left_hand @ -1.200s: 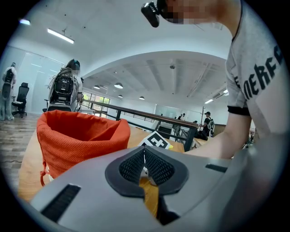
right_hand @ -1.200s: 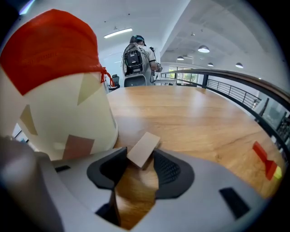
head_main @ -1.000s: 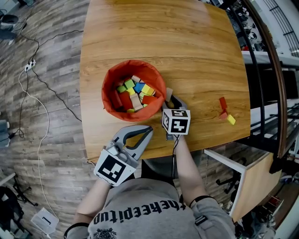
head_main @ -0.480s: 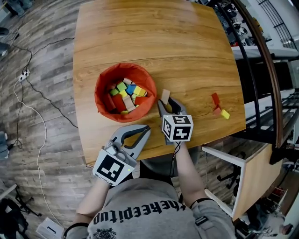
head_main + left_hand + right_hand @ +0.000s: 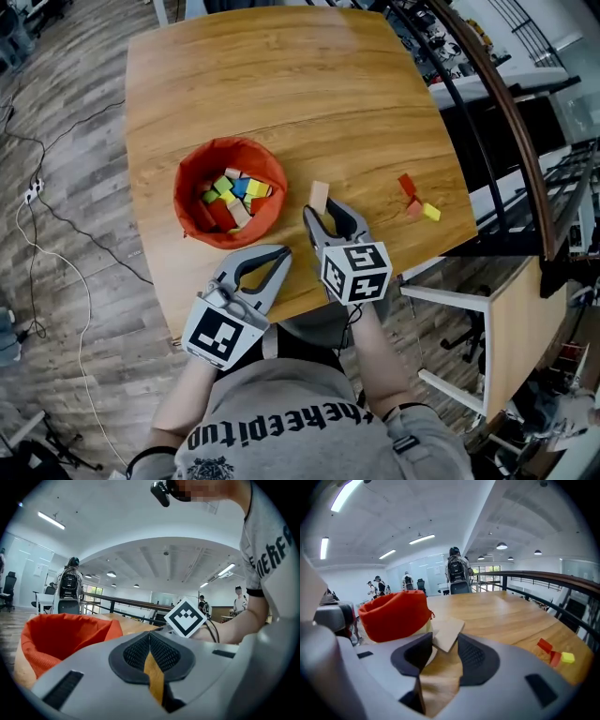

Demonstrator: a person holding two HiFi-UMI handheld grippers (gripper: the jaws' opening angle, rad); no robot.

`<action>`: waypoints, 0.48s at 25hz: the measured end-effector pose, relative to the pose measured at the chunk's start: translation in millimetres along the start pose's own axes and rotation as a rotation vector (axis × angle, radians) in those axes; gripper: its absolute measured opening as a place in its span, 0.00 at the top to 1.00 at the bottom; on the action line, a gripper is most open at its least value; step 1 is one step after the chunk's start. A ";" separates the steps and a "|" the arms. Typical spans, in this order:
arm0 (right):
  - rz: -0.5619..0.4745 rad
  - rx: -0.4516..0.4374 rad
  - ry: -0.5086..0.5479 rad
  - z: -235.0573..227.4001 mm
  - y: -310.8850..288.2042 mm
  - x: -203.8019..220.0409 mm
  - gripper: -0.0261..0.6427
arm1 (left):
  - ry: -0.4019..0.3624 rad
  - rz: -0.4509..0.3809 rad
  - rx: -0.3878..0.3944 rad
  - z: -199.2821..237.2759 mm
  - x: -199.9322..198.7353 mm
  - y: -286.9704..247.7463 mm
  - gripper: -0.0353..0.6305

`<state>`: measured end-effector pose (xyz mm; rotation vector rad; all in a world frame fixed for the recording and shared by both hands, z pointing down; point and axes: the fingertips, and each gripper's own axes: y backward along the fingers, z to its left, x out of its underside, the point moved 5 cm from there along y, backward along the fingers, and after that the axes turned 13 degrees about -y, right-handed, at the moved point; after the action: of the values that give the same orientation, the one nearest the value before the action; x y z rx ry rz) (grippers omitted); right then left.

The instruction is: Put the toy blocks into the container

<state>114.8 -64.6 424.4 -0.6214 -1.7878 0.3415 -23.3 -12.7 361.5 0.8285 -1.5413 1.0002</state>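
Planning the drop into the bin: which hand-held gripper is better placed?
Right. The right hand-held gripper grips a wooden block beside the red bin; the left hand-held gripper is shut and empty.

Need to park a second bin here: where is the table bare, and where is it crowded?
Bare: the far half of the table beyond the orange container, and the stretch between the right gripper, which holds a pale block, and the three loose blocks at the right edge. Crowded: the near edge, with the container and left gripper.

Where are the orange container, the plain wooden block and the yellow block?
orange container (image 5: 185, 185), head view, its left fabric wall.
plain wooden block (image 5: 449, 632), right gripper view, its flat face.
yellow block (image 5: 431, 212), head view, its top face.
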 end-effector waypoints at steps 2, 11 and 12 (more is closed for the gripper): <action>-0.030 -0.011 -0.012 6.5 10.8 -6.9 0.70 | -0.003 -0.012 0.006 0.8 -4.1 1.0 0.92; -0.150 -0.044 -0.005 36.5 53.7 -30.8 0.70 | -0.027 -0.054 0.024 0.8 -19.2 9.5 0.92; -0.160 -0.046 -0.002 39.5 56.9 -32.1 0.70 | -0.030 -0.058 0.023 0.5 -20.3 11.1 0.92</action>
<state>97.4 -33.2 357.0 -0.5064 -1.8385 0.1921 -29.7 -8.7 339.6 0.9026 -1.5251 0.9683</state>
